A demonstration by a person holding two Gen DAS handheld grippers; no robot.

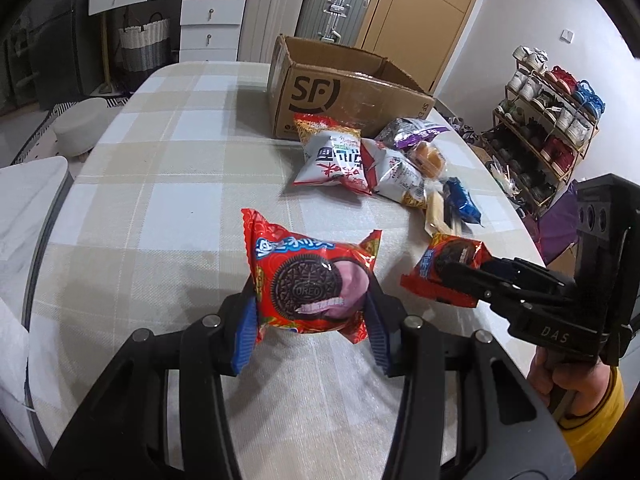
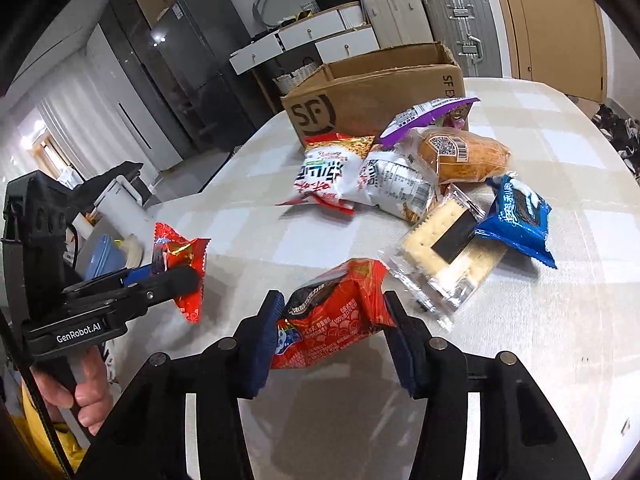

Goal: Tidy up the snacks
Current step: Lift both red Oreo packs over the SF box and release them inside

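Note:
My left gripper [image 1: 310,322] is shut on a red Oreo pack [image 1: 312,280] and holds it above the checked tablecloth; it also shows in the right wrist view [image 2: 182,268]. My right gripper [image 2: 330,330] is shut on a second red Oreo pack [image 2: 332,312], seen in the left wrist view too [image 1: 444,268]. Behind lie two white noodle bags [image 2: 332,172], a purple-edged bag [image 2: 424,116], a wrapped bun [image 2: 464,154], a clear cracker pack [image 2: 444,256] and a blue Oreo pack [image 2: 520,216]. An open SF cardboard box [image 1: 344,96] stands at the table's far side.
The round table [image 1: 160,152] has its edge close on the right [image 1: 516,216]. A shoe rack [image 1: 548,120] stands beyond it. Suitcases [image 1: 332,12], white drawers [image 1: 208,20] and a door are at the back. A white chair [image 1: 24,216] is at the left.

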